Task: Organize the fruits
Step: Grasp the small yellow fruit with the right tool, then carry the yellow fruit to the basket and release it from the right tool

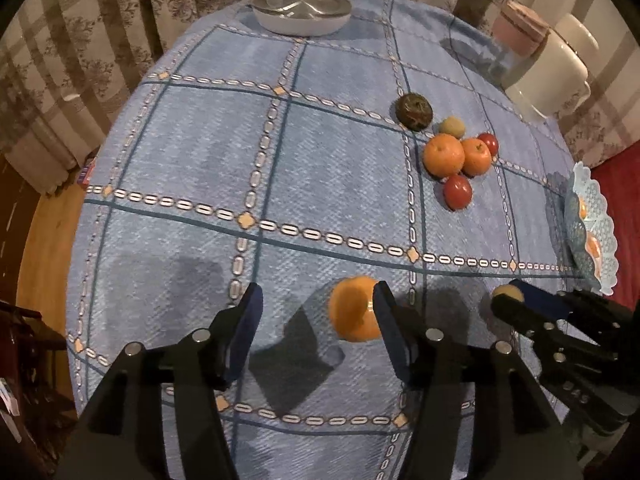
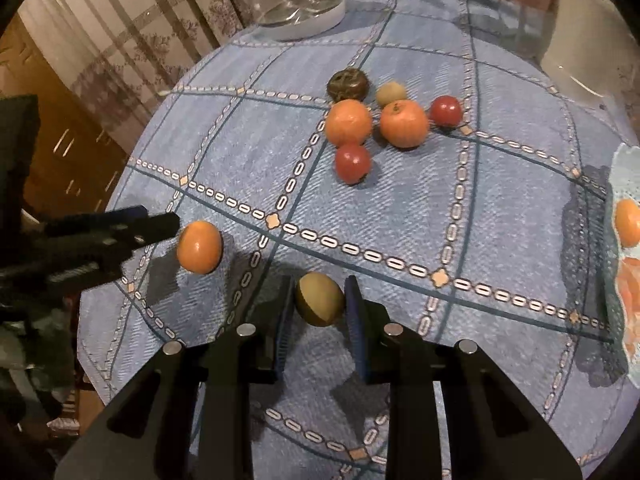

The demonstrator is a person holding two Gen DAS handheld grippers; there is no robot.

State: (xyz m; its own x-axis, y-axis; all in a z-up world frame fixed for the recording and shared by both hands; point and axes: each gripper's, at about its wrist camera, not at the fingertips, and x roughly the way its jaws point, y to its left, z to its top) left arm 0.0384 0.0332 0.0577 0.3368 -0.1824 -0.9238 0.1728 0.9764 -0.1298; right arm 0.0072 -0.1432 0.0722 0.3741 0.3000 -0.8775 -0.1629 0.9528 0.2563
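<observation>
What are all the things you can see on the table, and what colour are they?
Oranges: three on the cloth, orange; two in the cluster, one alone beside the left tool.
Red fruits: two, red, at the cluster's near and right edges.
Yellow-green fruits: two; one behind the cluster, one in the right tool.
Dark brown fruit: one, at the cluster's far side.
Lacy plate: one, pale blue, right edge, orange fruit on it.
White dish: one, clear lid, far edge.
White pot: one, far right.
Tablecloth: one, blue check.
Left tool: black, blue pads, open.
Right tool: black, blue pads, shut on the yellow-green fruit.
</observation>
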